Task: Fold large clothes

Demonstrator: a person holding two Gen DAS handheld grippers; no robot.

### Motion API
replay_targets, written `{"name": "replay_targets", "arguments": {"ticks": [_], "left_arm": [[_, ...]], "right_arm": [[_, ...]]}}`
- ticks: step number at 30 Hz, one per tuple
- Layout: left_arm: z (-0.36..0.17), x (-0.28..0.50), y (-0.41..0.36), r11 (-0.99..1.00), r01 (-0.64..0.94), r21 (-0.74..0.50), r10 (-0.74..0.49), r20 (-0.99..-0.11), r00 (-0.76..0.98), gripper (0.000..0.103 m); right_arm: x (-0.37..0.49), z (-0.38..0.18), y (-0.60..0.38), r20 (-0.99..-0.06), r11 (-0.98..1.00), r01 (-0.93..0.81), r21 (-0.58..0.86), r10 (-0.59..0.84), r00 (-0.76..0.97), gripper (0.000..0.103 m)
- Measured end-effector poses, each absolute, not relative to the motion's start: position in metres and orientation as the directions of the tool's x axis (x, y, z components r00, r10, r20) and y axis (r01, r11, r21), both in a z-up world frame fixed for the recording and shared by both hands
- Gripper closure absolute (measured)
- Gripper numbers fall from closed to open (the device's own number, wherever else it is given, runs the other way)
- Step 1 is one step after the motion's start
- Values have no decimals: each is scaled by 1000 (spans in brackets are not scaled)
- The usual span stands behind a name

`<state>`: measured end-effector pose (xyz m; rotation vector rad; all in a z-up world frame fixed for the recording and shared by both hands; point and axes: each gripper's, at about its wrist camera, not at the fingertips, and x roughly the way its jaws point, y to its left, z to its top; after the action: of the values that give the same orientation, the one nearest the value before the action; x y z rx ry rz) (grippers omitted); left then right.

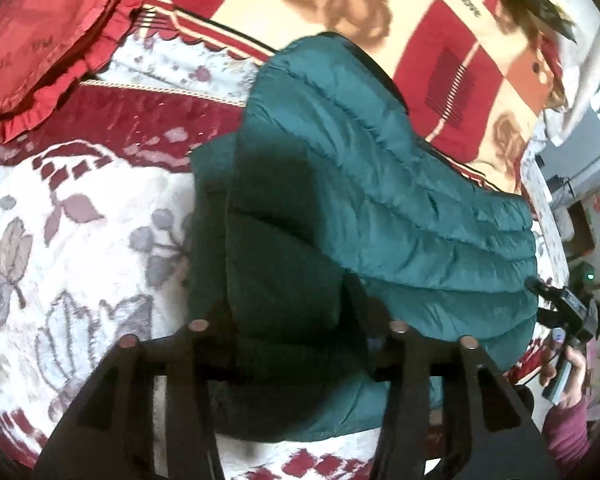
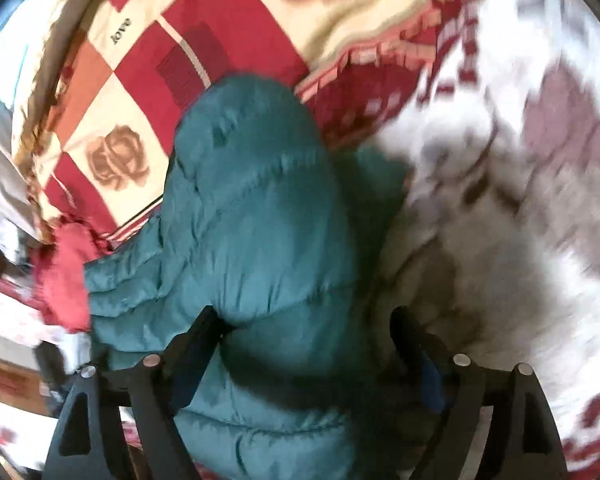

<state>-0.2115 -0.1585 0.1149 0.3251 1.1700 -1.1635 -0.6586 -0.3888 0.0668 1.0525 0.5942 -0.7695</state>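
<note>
Both tongs (image 1: 290, 320) (image 2: 306, 316) parted, straddling puffy teal quilted jacket (image 1: 364, 184), folded, on floral bedspread (image 1: 80, 216).

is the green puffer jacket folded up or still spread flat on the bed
Folded, at least partly: the green puffer jacket lies doubled over in a thick, puffy bundle with layers stacked on the floral bedspread, not spread flat.

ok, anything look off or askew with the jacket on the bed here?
Nothing damaged. The teal puffer jacket lies in an uneven, lumpy heap rather than a flat fold, one edge overlapping the red rose-patterned quilt, the rest on the floral bedspread. Both views are motion-blurred, so finer detail can't be checked.
</note>
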Motion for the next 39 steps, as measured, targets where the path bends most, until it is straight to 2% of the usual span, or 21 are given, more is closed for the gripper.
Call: {"name": "replay_targets", "arguments": {"ticks": [6,10,13,18,22,25,30,33,39], "left_arm": [[143,-222,-149,441,874,-204,-518,-853,62,54],[172,-237,-141,464,882,-82,-555,-803,217,54],[183,-248,-140,445,893,-62,-589,-771,240,54],[168,-265,-162,439,897,-43,-571,-785,242,54],[139,-271,-193,461,886,37,-520,-799,304,54],[116,-262,-212,481,875,48,-483,-819,310,54],[95,-249,-222,506,862,26,-488,-816,310,45],[93,-250,-223,514,857,32,-490,-809,324,45],[105,-259,-209,533,846,14,-510,-792,335,45]], "right_arm": [[-657,126,-365,-751,390,830,400,-379,540,19],[-632,156,-331,-730,501,827,255,-461,505,19],[-595,161,-305,-730,587,790,178,-460,506,19],[-542,136,-292,-747,645,756,110,-448,491,19],[-509,107,-303,-765,629,767,126,-431,479,19],[-493,84,-315,-783,594,797,112,-441,439,18],[-478,61,-328,-789,583,809,74,-461,405,9],[-476,59,-333,-803,581,809,87,-440,402,6],[-492,81,-322,-791,566,814,130,-436,430,6]]}}
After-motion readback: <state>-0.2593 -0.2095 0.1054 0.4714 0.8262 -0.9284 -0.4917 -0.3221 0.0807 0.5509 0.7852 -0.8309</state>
